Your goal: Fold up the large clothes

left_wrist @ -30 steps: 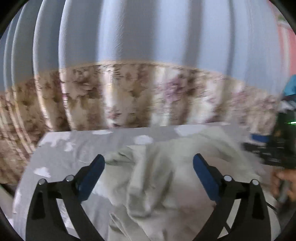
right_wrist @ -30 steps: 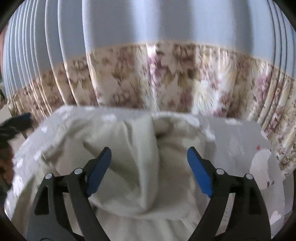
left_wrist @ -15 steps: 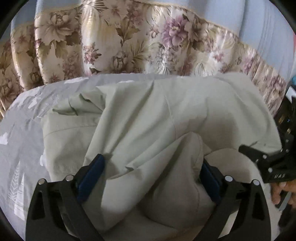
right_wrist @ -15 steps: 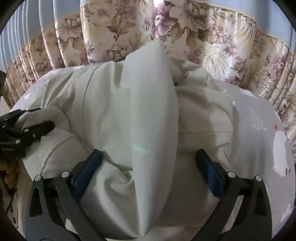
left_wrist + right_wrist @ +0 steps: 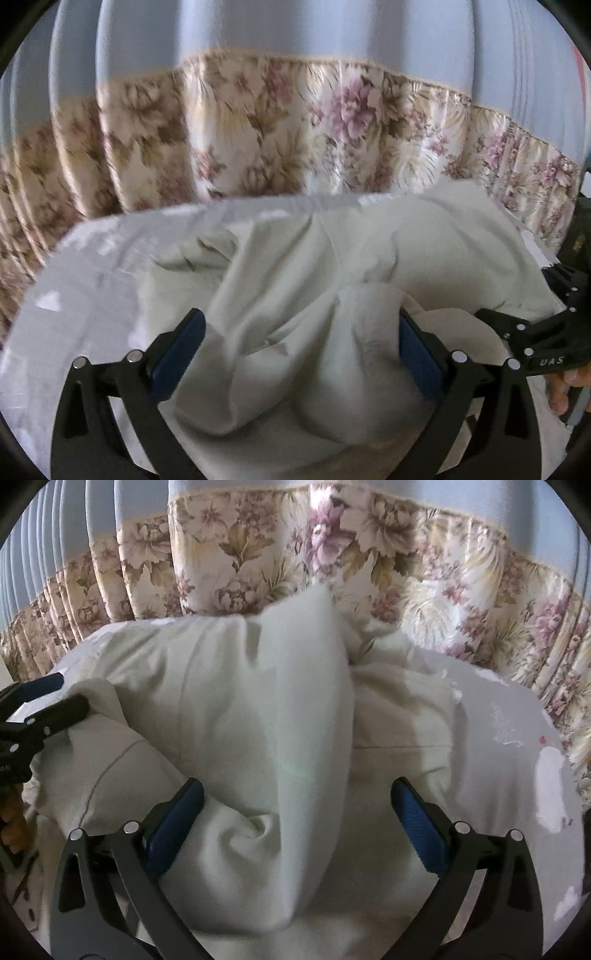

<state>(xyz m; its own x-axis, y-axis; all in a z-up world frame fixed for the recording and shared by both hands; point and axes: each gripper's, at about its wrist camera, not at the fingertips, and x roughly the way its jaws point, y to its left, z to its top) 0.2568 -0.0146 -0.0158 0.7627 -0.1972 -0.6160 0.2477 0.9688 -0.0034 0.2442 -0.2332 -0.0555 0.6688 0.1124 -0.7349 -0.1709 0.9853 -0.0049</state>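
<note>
A large pale cream garment (image 5: 332,266) lies crumpled in a heap on the grey bed sheet (image 5: 85,280). My left gripper (image 5: 299,347) is open, its blue pads (image 5: 177,347) on either side of a raised bunch of the cloth. My right gripper (image 5: 295,823) is open too, over the same garment (image 5: 258,686), with a tall fold standing between its pads (image 5: 417,823). The right gripper shows at the right edge of the left wrist view (image 5: 532,332); the left one shows at the left edge of the right wrist view (image 5: 33,716).
A floral curtain band (image 5: 295,140) under a pale blue curtain (image 5: 295,29) hangs close behind the bed. Grey sheet with white prints (image 5: 517,760) lies right of the garment. A hand (image 5: 565,387) shows at the right edge.
Both cameras have tilted up a little since half a second ago, showing more curtain. The garment heap stays between the open jaws of both grippers.
</note>
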